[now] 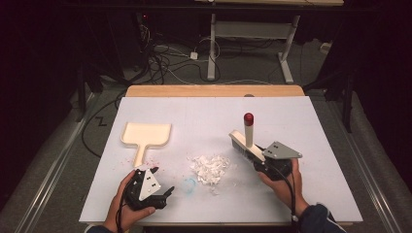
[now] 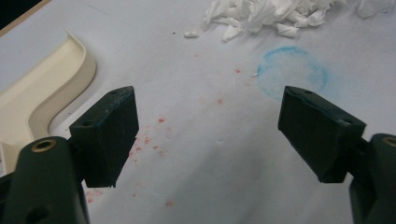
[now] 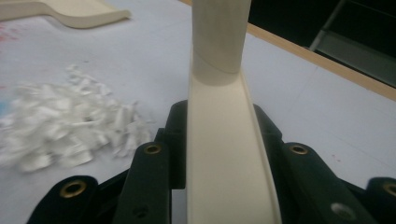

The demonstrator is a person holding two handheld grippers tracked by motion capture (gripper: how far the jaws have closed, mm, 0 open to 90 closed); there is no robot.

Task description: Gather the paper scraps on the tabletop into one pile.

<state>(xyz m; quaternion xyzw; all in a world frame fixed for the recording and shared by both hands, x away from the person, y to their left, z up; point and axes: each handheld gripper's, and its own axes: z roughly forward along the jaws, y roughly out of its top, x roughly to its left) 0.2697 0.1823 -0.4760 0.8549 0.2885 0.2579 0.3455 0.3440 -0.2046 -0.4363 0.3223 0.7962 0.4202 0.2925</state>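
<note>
Cream brush [image 1: 245,141] clamped in right hand-held gripper [image 1: 262,158], left hand-held gripper [image 1: 163,182] agape

Brush [image 1: 247,141]: cream body, dark bristles down on tabletop [image 1: 316,145], pale handle w/ red tip standing up, clamped at its back end, just R of paper pile. Shredded white paper [image 1: 210,167]: loose heap, mid-tabletop. Cream dustpan [image 1: 145,136] flat, handle toward near edge, L of pile.

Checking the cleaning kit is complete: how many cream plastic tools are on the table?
2: the dustpan lies at the table's left, unheld; the brush is right of the paper scraps, clamped in the right hand-held gripper.
</note>
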